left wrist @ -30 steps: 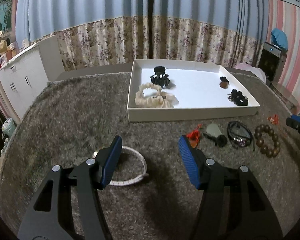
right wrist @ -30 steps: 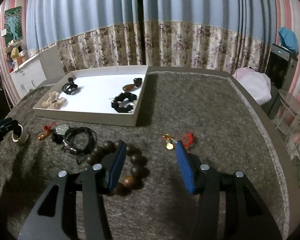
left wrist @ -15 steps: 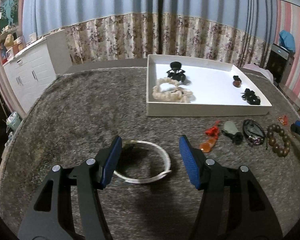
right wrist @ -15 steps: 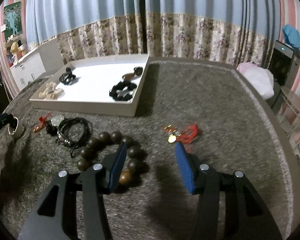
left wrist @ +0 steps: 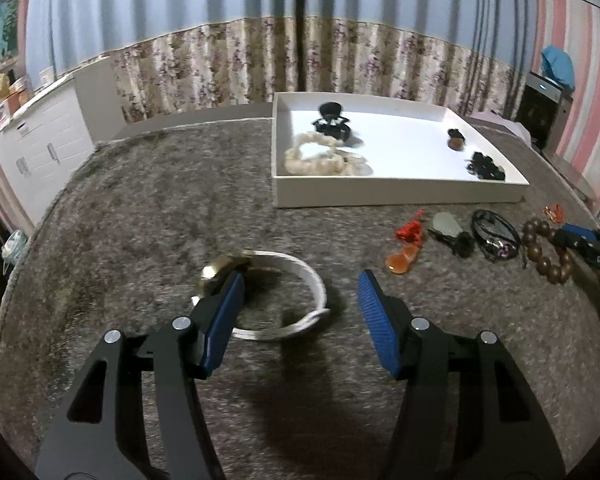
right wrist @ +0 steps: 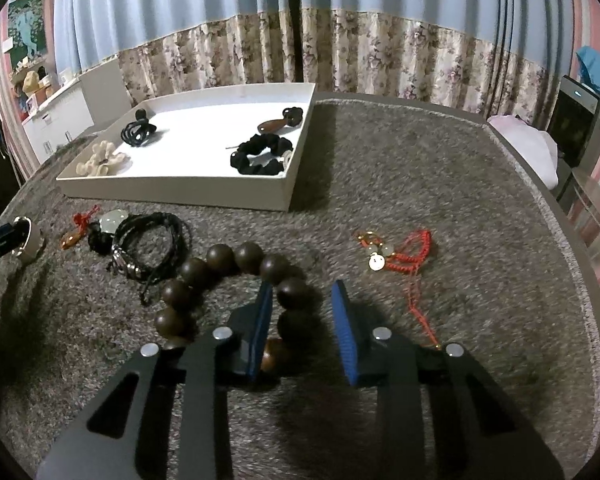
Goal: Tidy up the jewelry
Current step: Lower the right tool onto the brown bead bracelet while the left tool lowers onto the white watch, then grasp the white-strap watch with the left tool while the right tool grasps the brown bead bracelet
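White watch, left view only

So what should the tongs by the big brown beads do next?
Probably finish closing. The right tongs have just been narrowing around the brown bead bracelet, with beads between the blue pads, but a gap remains beside one pad. Once gripped, it could go to the white tray.

Carpet R of tray bare; jewellery row crowds tray's front
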Demonstrator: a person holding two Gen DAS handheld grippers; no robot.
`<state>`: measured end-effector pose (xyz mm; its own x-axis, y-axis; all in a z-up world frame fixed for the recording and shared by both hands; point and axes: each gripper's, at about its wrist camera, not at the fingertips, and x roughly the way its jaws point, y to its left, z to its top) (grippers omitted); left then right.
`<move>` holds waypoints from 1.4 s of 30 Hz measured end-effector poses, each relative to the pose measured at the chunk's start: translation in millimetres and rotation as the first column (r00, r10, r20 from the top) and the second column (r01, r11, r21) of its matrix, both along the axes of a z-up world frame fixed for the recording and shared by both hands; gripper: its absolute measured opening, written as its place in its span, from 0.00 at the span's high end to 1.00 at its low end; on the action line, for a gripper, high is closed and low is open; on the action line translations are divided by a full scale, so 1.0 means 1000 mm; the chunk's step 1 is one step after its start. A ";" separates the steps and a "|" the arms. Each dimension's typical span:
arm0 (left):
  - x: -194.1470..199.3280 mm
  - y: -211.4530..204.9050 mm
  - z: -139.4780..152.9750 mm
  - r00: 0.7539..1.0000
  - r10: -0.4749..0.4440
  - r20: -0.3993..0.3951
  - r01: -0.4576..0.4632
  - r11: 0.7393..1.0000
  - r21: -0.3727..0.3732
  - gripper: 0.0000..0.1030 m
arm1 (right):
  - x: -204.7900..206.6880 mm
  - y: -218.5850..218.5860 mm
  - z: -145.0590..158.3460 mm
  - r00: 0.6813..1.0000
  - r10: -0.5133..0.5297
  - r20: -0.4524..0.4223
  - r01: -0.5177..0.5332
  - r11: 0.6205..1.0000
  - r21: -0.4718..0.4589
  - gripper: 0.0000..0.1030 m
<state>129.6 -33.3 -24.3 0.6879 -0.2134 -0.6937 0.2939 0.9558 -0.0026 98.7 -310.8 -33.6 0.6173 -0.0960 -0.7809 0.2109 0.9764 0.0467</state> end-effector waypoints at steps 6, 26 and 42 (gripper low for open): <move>0.016 -0.008 -0.023 0.996 0.006 -0.084 -0.002 0.999 0.042 0.47 | 0.005 0.000 -0.009 0.999 0.010 -0.037 -0.010 1.000 0.010 0.76; 0.015 -0.018 -0.006 0.999 -0.005 -0.035 0.007 0.998 0.065 0.95 | 0.002 0.015 0.022 0.997 0.043 0.057 -0.042 0.999 -0.018 0.82; 0.030 -0.043 0.059 0.996 -0.018 0.087 0.016 1.000 0.017 0.94 | 0.040 0.034 0.089 0.977 0.089 0.192 -0.080 0.995 -0.053 0.82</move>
<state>159.9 -76.2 34.3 0.7421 -0.2146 -0.6350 0.3083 0.9505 0.0392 138.5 -276.5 55.0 0.7640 -0.0688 -0.6415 0.1187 0.9923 0.0349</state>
